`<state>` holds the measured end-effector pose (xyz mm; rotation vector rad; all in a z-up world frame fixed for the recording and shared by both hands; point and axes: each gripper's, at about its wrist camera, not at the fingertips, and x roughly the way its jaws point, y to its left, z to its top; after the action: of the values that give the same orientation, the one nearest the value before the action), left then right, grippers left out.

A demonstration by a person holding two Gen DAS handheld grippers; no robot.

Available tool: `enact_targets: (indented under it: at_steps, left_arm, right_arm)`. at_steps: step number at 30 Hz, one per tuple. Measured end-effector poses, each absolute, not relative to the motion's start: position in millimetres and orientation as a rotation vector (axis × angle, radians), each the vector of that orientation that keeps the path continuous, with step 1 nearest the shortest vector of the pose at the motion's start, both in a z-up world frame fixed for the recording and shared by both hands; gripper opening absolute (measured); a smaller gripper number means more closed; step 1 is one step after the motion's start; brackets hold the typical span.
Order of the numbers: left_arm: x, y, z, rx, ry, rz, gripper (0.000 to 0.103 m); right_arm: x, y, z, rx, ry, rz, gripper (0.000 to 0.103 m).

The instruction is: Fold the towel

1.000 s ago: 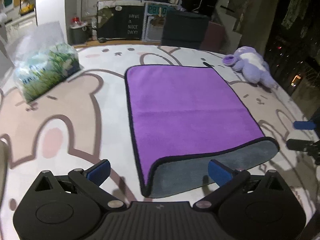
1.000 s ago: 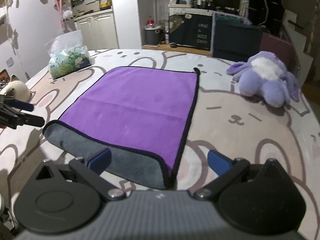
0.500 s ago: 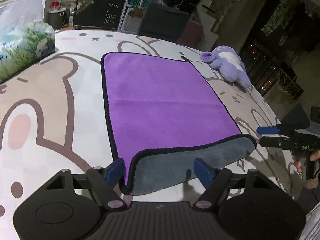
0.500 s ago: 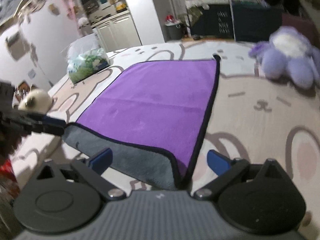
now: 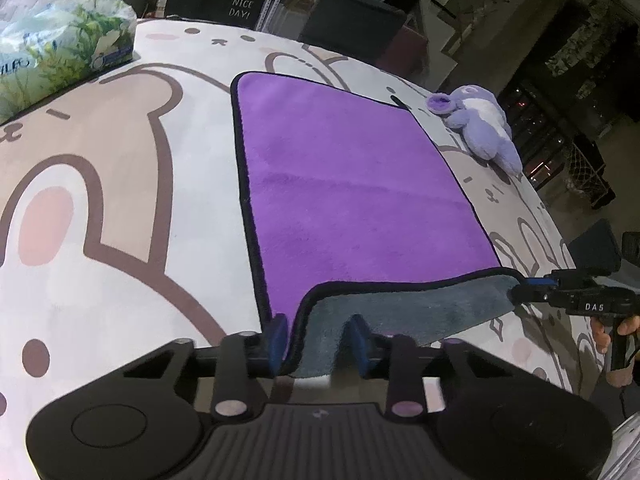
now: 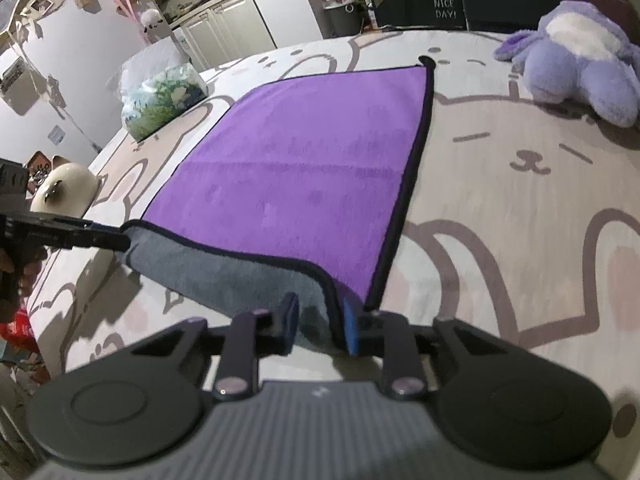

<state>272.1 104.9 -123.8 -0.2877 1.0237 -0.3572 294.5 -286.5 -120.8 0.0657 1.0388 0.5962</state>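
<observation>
A purple towel [image 5: 352,184] with a grey underside and black hem lies flat on the rabbit-print cover; it also shows in the right wrist view [image 6: 304,168]. Its near edge is turned up, grey side showing. My left gripper [image 5: 318,338] is shut on the near left corner of the towel. My right gripper [image 6: 318,330] is shut on the near right corner. Each gripper shows in the other's view, the right one [image 5: 532,290] and the left one [image 6: 108,238], both pinching the grey edge and holding it a little above the cover.
A purple plush toy [image 5: 480,124] lies right of the towel's far end [image 6: 580,56]. A tissue pack [image 5: 56,52] sits far left [image 6: 160,100]. A cream round object [image 6: 64,188] is at the left edge. Dark furniture stands beyond the surface.
Both grippers moved in onto the towel's near corners and closed on them. The near edge is now lifted between them.
</observation>
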Motion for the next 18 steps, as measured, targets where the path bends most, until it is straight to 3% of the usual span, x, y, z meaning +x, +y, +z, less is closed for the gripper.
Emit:
enact_targets:
  at_steps: [5,9,18]
  left_arm:
    - [274.9,101.8,-125.4,-0.256,1.043,-0.350,0.006]
    - [275.6,100.0,-122.3,-0.237,1.032,-0.343,0.005]
    - [281.9,97.3,-107.8,-0.225,0.985,-0.312,0.004]
  right_arm:
    - [293.6,-284.2,-127.4,0.045,1.064,0.613,0.012]
    - [291.7,-282.8,-123.4,0.045,1.040,0.609,0.007]
    - [293.9,-280.8,-106.2,0.057,0.985,0.602,0.006]
